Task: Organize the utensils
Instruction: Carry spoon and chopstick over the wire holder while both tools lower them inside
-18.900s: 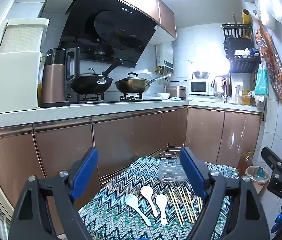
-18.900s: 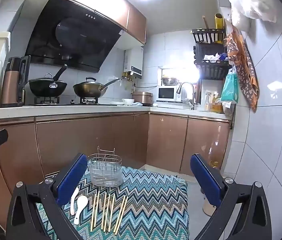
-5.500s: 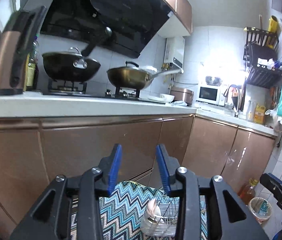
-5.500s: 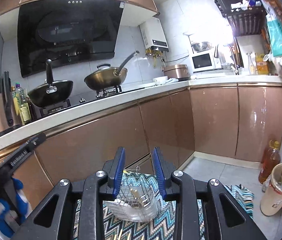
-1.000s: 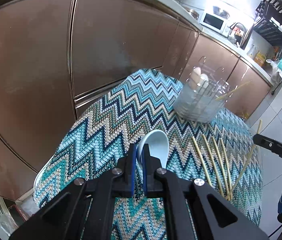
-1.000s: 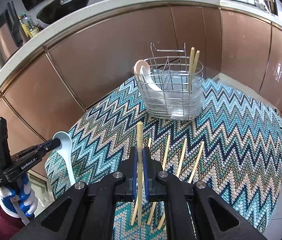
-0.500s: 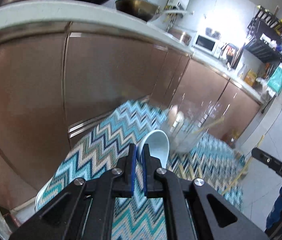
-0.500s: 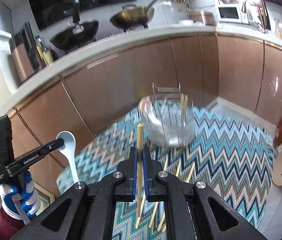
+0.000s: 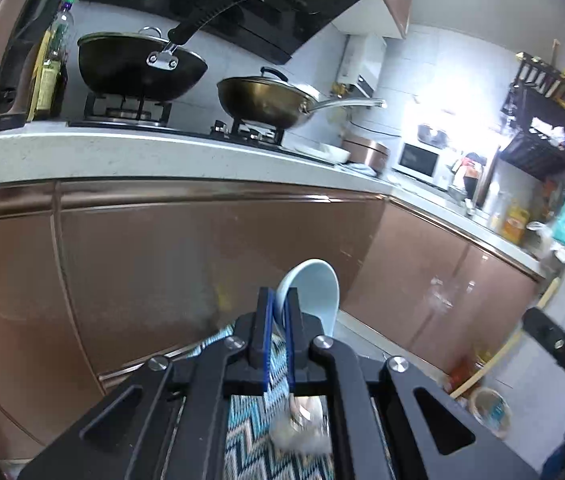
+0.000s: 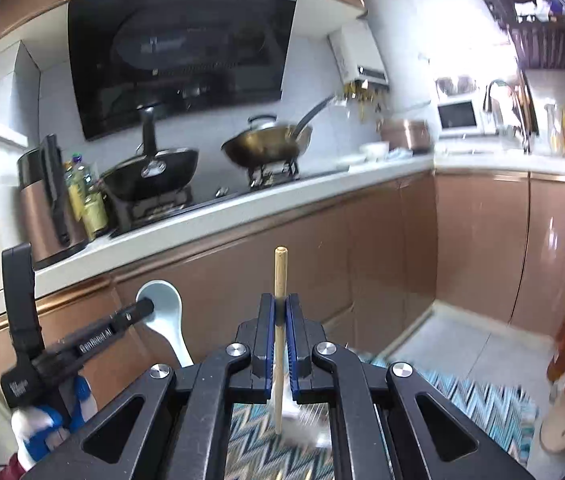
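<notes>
While both grippers hung above the zigzag cloth [image 10: 478, 400], brown cabinets [image 9: 162, 272] filled the background under a counter [image 9: 82, 156] with two woks. Blurred below the jaws, the wire holder [image 9: 302, 428] stood on the cloth. Left gripper [image 9: 278, 320] clamped a pale blue spoon [image 9: 314, 292], bowl upward. Right gripper [image 10: 280, 320] pinched one chopstick [image 10: 280, 276] upright, jaws nearly touching.

Utensil holder [image 9: 302, 426] below left gripper [image 9: 278, 300]: blurred, contents indistinct. Spoon [image 9: 314, 292] handle hidden between gripper pads. Zigzag cloth [image 10: 478, 404] smeared by motion, cut off at lower edge. Chopstick [image 10: 280, 280] lower end lost against blurred holder. Gloved hand [image 10: 42, 424] cropped at left edge.
</notes>
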Demonstrator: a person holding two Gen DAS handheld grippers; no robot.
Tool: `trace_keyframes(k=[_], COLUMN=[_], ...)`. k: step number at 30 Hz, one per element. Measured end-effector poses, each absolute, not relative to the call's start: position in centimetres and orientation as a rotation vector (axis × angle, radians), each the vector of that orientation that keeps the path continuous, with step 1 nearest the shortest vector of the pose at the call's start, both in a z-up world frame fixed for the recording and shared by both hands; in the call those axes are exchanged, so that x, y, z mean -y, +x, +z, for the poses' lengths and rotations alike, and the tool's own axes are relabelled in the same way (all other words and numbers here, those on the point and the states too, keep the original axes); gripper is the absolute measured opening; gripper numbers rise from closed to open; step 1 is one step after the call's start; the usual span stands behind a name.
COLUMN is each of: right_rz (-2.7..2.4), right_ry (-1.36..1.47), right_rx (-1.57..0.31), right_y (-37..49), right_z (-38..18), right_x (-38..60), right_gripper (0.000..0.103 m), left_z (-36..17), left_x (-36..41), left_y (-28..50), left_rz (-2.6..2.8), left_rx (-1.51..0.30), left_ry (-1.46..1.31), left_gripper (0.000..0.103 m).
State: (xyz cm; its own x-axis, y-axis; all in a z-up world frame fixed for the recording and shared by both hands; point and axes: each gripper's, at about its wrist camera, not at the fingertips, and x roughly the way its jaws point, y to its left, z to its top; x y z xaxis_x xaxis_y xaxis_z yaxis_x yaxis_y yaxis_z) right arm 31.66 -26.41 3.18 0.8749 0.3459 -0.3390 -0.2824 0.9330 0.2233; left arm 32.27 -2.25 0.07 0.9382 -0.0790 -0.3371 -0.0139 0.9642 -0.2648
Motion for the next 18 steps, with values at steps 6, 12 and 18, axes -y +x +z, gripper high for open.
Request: trace_keyframes(k=[6, 12, 18], right_rz=[0.289, 0.265, 0.261], right_ry=[0.156, 0.143, 0.144], right_rx=[-0.401, -0.427, -0.487], right_y=[36.7, 38.7, 39.2], right_z=[-0.3, -4.5, -8.5], right_x=[26.9, 27.0, 27.2], right_gripper=[0.006, 0.006, 0.006], left_z=[-3.0, -6.8, -9.7], left_x=[6.1, 9.2, 10.5], left_y=[36.8, 38.9, 39.3], left_rz=[0.051, 0.082, 0.101], left_rx=[-0.326, -0.300, -0.297], left_ry=[-0.173, -0.107, -0.069], left_gripper=[0.005, 0.005, 0.007])
